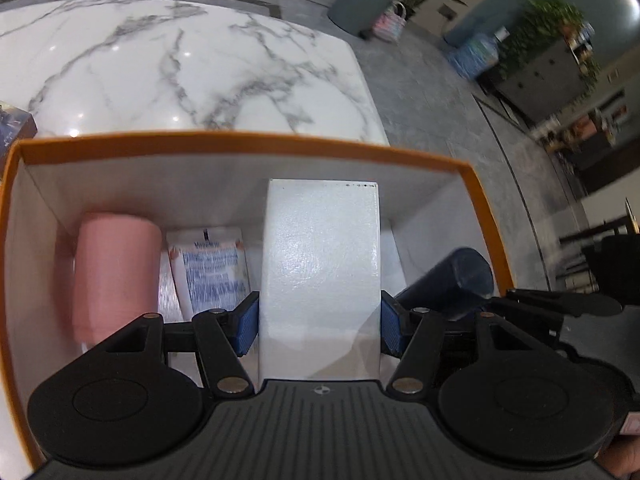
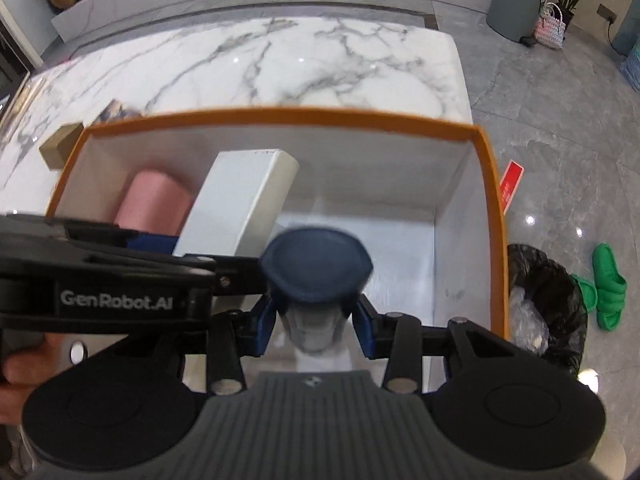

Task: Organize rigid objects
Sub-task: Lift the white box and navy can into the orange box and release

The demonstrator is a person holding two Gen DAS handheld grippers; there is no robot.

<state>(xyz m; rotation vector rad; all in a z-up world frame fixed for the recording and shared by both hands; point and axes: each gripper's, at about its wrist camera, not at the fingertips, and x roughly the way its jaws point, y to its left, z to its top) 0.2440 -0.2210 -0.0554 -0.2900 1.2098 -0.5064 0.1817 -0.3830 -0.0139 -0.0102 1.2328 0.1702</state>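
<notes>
**Operator:** Entry. My left gripper (image 1: 319, 320) is closed on the white box (image 1: 320, 264), blue pads (image 1: 248, 322) flat against its two long sides. I have it inside the orange-rimmed carton (image 1: 248, 139), roughly mid-way between the carton's left and right walls, its far end close to the far wall.

**Observer:** Why grip it by the sides?

**Operator:** My reasoning: the broad face stays up, so it can go down flat and use less floor. The pink cylinder (image 1: 114, 276) lies along the left wall, a Vaseline tube (image 1: 212, 268) between it and the box. Whether the box already rests on the floor, I cannot tell.

**Observer:** Right hand?

**Operator:** The right gripper (image 2: 316, 320) is closed around the pale neck of the dark-blue capped bottle (image 2: 316, 264), cap pointing away from the camera. It hangs over the carton's right half, just beside the white box (image 2: 240, 204). The floor toward the right wall is bare.

**Observer:** So that gap is the target?

**Operator:** That is my judgement: one item per lane, long axes parallel. Risk noted: the two grippers are crowded, the left one's linkage crossing the right wrist view, so I would release one before shifting the other.

**Observer:** Anything outside?

**Operator:** The carton sits at the right edge of the marble table (image 2: 280, 60); a small brown box (image 2: 60, 148) stands outside the carton's far-left corner.
</notes>
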